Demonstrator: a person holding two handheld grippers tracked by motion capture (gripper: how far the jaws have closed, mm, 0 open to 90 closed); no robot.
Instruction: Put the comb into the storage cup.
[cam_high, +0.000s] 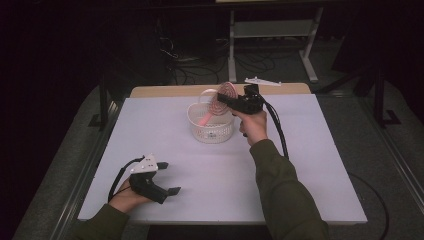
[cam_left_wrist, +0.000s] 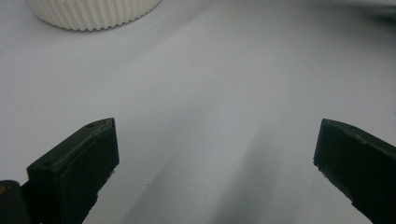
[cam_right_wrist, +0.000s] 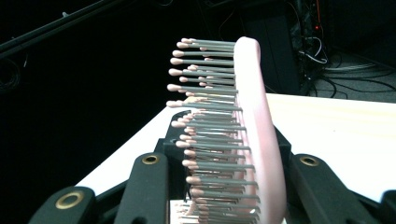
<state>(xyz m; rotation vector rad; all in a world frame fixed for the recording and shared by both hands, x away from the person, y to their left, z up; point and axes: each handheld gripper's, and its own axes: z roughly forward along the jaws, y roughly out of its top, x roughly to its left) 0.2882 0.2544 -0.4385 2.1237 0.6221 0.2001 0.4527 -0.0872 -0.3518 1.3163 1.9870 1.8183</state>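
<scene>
A pink hairbrush (cam_high: 227, 92) with grey, pink-tipped bristles is held over a white ribbed basket (cam_high: 211, 128) at the back middle of the table. Its handle slants down into the basket. My right gripper (cam_high: 223, 99) is shut on the brush's head. In the right gripper view the hairbrush (cam_right_wrist: 254, 116) stands upright between the black jaws of the right gripper (cam_right_wrist: 224, 186), bristles facing left. My left gripper (cam_high: 170, 177) rests on the table at the front left, open and holding nothing. In the left gripper view, the left gripper (cam_left_wrist: 215, 158) has bare table between its jaws and the basket (cam_left_wrist: 93, 14) lies ahead.
The white tabletop (cam_high: 310, 165) has free room in the middle and on the right. A small white flat part (cam_high: 262, 81) lies on the wooden strip at the back edge. Behind the table are a desk frame and floor cables in the dark.
</scene>
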